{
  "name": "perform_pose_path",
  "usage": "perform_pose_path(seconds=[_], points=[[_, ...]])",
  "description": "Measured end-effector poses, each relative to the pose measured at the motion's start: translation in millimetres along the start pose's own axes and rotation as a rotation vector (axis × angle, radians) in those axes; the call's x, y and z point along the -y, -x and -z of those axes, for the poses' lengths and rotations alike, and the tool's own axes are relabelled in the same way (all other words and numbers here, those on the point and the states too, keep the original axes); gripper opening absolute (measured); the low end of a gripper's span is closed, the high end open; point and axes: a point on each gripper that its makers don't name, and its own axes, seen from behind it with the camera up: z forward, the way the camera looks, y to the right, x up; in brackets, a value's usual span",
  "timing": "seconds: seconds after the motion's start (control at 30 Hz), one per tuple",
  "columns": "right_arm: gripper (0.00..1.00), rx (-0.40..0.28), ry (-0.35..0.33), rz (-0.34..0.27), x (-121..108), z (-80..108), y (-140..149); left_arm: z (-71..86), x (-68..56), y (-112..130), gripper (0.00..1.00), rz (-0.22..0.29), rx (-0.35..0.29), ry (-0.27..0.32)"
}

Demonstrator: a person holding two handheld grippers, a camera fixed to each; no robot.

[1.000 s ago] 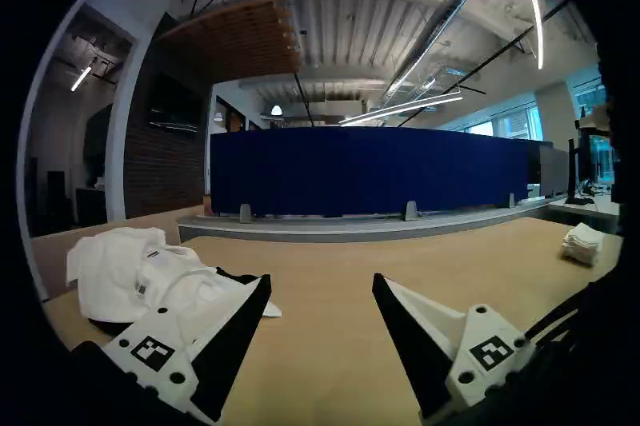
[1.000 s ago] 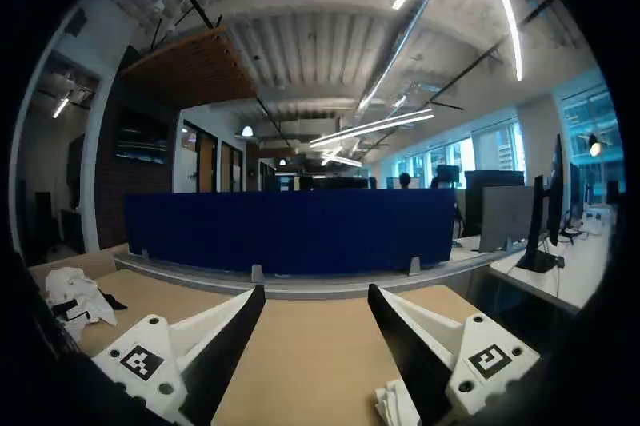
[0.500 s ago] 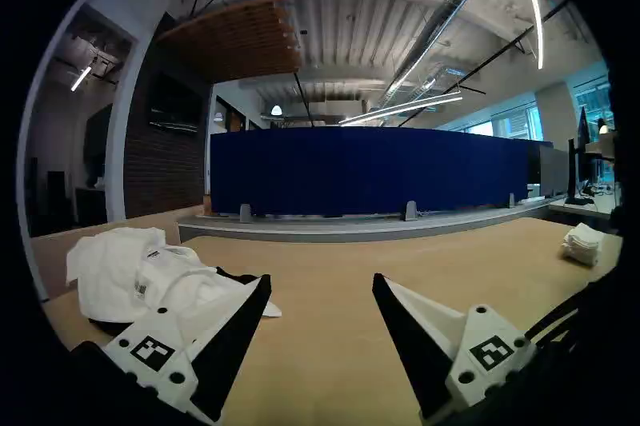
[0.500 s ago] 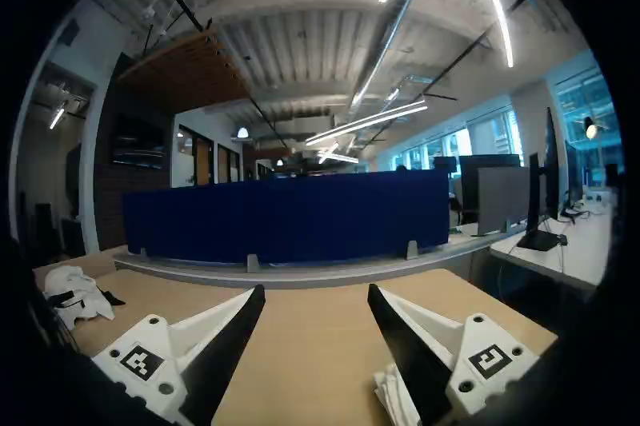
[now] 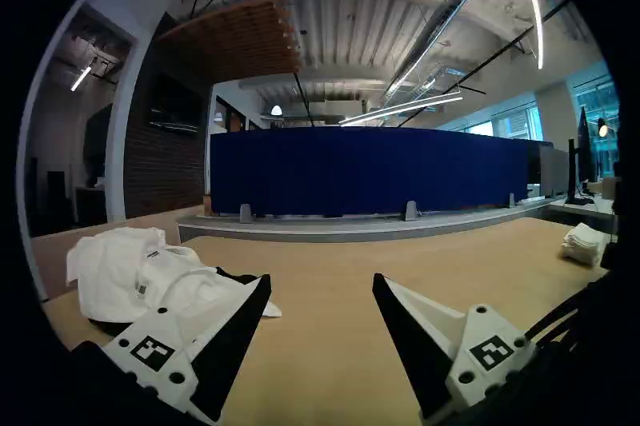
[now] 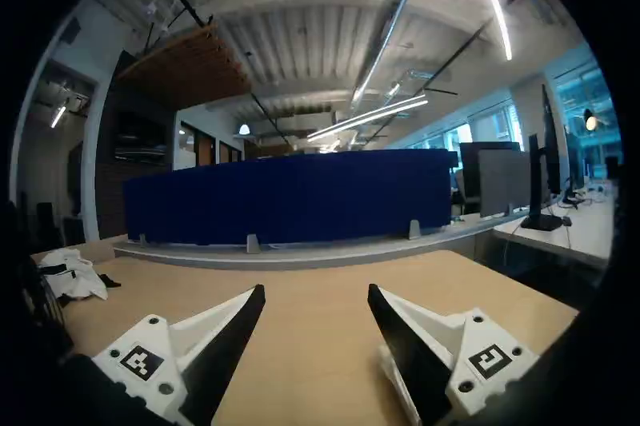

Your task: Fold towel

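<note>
A crumpled pile of white towels (image 5: 140, 282) lies on the wooden table (image 5: 336, 282) at the left, partly behind my left gripper's (image 5: 320, 298) left finger. That gripper is open and holds nothing. A small folded white stack (image 5: 582, 244) sits at the table's far right. In the right gripper view the crumpled pile (image 6: 70, 274) shows far left. My right gripper (image 6: 316, 306) is open over the table (image 6: 320, 290), with a sliver of folded white cloth (image 6: 392, 370) just under its right finger.
A blue divider panel (image 5: 368, 170) on a grey rail runs along the table's far edge. Desks with monitors (image 6: 544, 178) stand to the right beyond the table. A brick wall (image 5: 160, 170) rises at the left.
The right gripper has dropped lower and closer to the table; the folded stack under its right finger has slid almost out of sight. The left gripper has stayed still.
</note>
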Motion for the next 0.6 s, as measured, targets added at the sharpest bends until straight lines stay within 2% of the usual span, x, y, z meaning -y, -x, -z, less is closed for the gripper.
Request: perform_pose_path(seconds=[0.27, 0.6], points=[[1.0, 0.012, 0.004, -0.016, -4.0, -3.1, 28.6, 0.6, 0.0, -0.3, 0.94, 0.0, 0.0, 0.0], [1.0, 0.026, 0.013, -0.013, -7.2, -5.0, 43.7, 0.8, 0.6, -1.0, 0.94, 0.0, 0.0, 0.0]])
